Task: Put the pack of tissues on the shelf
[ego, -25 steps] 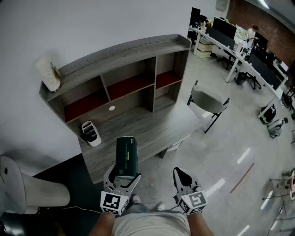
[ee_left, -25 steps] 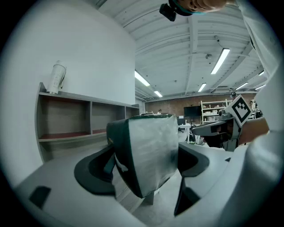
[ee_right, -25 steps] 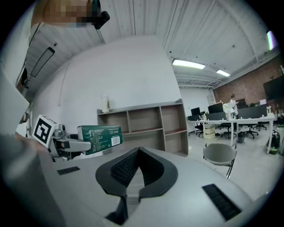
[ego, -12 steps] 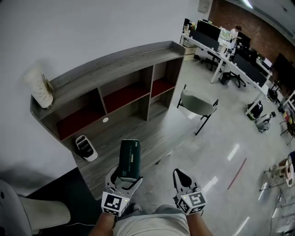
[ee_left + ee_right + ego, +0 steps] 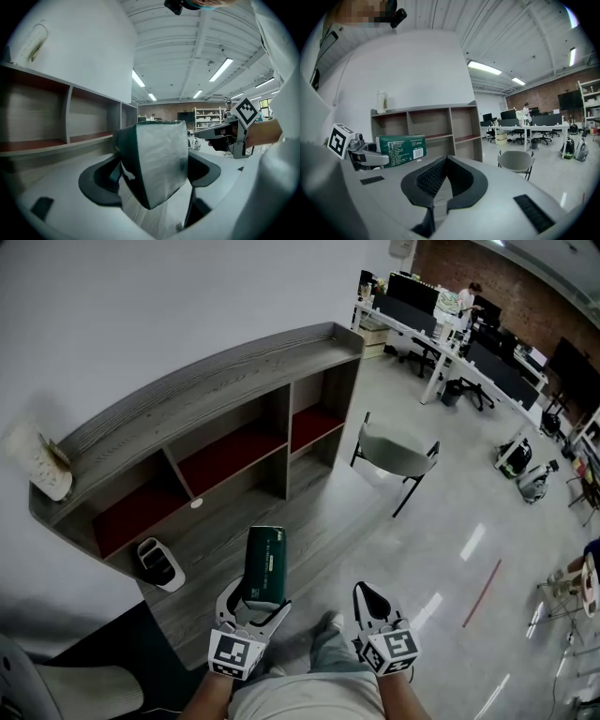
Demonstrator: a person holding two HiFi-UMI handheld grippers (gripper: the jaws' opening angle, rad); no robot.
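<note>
Head view: the left gripper (image 5: 255,596) is clamped on the dark green rectangular pack of tissues (image 5: 265,562), which stands up from its jaws and points forward; the right gripper (image 5: 372,602), just beside it on the right, has its jaws together and carries nothing. The grey wooden shelf unit with red-lined compartments (image 5: 216,381) lies ahead of both grippers and has slid toward the left of the picture since a second ago, while the pack has kept its place in the left jaws; so I judge that the person is walking with it and the placing is not yet begun.

Left gripper view: the two dark jaws press on the pack from both sides; the open compartments stand ahead and to the left, well apart from it.

Right gripper view: the jaws meet with nothing between them; the pack shows to the left, in front of the shelf.
</note>
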